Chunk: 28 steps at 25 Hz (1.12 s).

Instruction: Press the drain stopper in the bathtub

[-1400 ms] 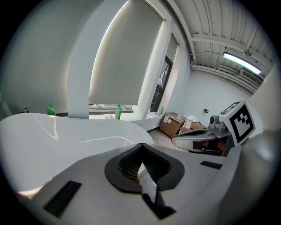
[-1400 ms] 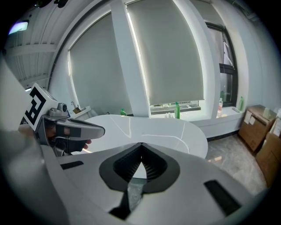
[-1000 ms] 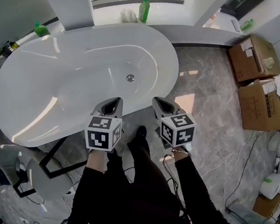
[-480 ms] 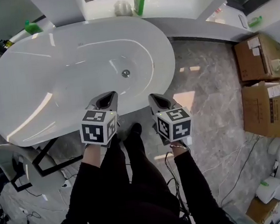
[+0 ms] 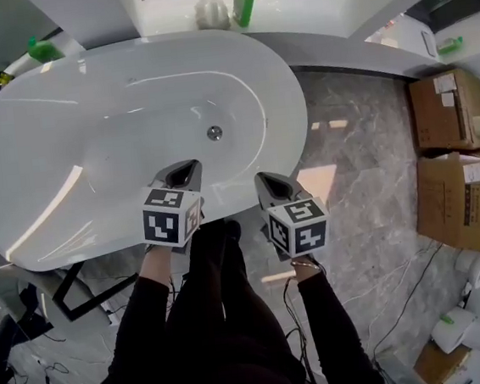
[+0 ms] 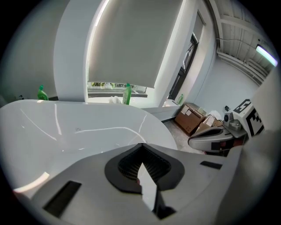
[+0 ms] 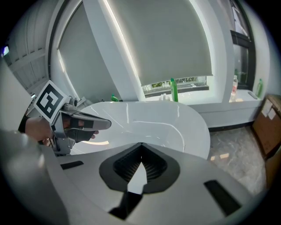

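- Head view: the stopper (image 5: pixel 214 132) is seen on the floor of the tub (image 5: pixel 112 115), toward its right end, and nothing is touching it.
- The left gripper (image 5: pixel 188 168) is held over the near rim, with its jaws shut tip to tip and nothing gripped. The stopper lies ahead of it, slightly right and lower down.
- The right gripper (image 5: pixel 266 181) is held outside the rim, with its jaws also together and empty. The stopper lies ahead and to its left, farther off.
- The step is judged to be the approach; no press has been made yet.
- The closed tips should be lowered onto the stopper's centre and pushed straight down, since a slanted push may slip on the glossy surface.
- The left gripper is judged to be better placed.
- The stopper is not made out in either gripper view.
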### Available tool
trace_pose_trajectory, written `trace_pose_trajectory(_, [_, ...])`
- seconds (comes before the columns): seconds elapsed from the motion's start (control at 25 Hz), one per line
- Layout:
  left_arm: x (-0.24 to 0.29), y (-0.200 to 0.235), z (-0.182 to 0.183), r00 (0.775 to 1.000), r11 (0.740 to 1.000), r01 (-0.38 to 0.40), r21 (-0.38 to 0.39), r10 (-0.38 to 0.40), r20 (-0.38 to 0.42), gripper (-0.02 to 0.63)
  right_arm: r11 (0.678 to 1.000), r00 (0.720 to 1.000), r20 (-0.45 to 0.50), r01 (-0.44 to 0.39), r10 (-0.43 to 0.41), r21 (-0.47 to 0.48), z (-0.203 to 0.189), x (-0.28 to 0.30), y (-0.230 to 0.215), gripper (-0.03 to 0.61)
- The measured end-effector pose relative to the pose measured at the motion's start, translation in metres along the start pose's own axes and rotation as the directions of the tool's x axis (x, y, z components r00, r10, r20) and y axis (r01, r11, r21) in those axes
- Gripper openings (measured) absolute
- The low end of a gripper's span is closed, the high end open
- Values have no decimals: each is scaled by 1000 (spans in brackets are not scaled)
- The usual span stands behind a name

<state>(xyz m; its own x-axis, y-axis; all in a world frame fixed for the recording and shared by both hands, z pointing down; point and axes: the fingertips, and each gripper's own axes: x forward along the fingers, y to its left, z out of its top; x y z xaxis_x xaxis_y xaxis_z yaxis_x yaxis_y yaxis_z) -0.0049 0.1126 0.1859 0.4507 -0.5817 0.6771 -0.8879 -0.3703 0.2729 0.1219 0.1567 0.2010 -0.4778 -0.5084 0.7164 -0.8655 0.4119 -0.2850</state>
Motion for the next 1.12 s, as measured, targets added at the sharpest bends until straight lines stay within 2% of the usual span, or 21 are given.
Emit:
trace_pose_trajectory(0.24, [65,34,-5,998,1000,19,-8,-19,-64,8,1000,998,-58,3,-2,5,4,58,-25,2])
trace_pose_trajectory(0.56, [151,70,-35,988,999,39,-23,-42,-150,8,999,989,-140,-48,48,5,-6,142,-41,2])
trace_pose_trajectory(0.84, [214,91,-66,978,998,60,-21,-63,-197,8,999,977,-206,-47,48,13,-36,192,-54,2])
trace_pose_trajectory(1.12, [260,107,-86,973,997,59,-47,-67,-220,8,999,972,-228,-42,47,26,-41,234,-71,2])
